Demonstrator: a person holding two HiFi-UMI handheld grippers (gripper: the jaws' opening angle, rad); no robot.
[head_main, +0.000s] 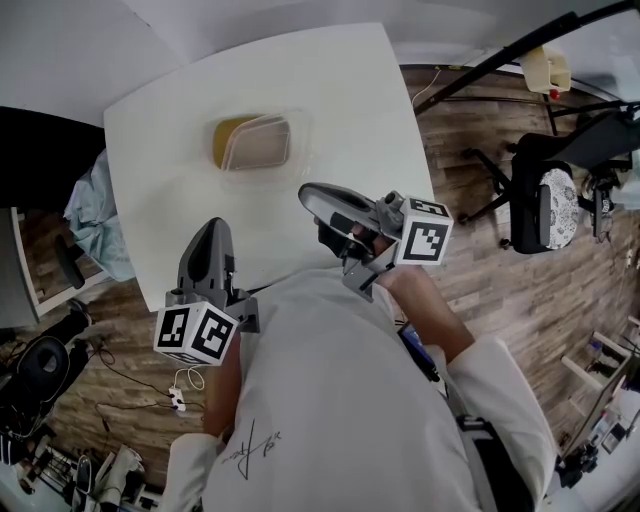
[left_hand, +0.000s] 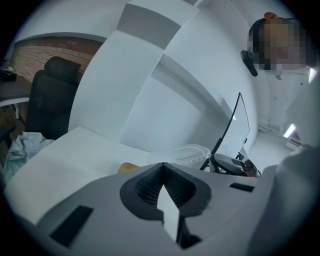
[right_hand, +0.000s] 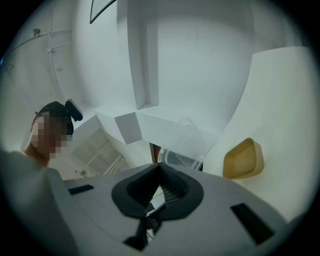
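- Head view: yellow tub (head_main: 226, 141) with a clear lid (head_main: 262, 143) askew over it sits mid-counter (head_main: 330, 90), well apart from both grippers. Left gripper (head_main: 210, 232) and right gripper (head_main: 312, 195) hang at the near edge, noses toward the tub, likely lined up for a reach.
- Left gripper view: jaws together at the tips, nothing between them. Tub (left_hand: 129, 166) and lid (left_hand: 186, 151) lie just past the tips.
- Right gripper view: jaws together, empty. Tub (right_hand: 243, 159) lies off to the right and the lid (right_hand: 183, 142) ahead. Can't tell whether the lid rests on the tub or beside it.
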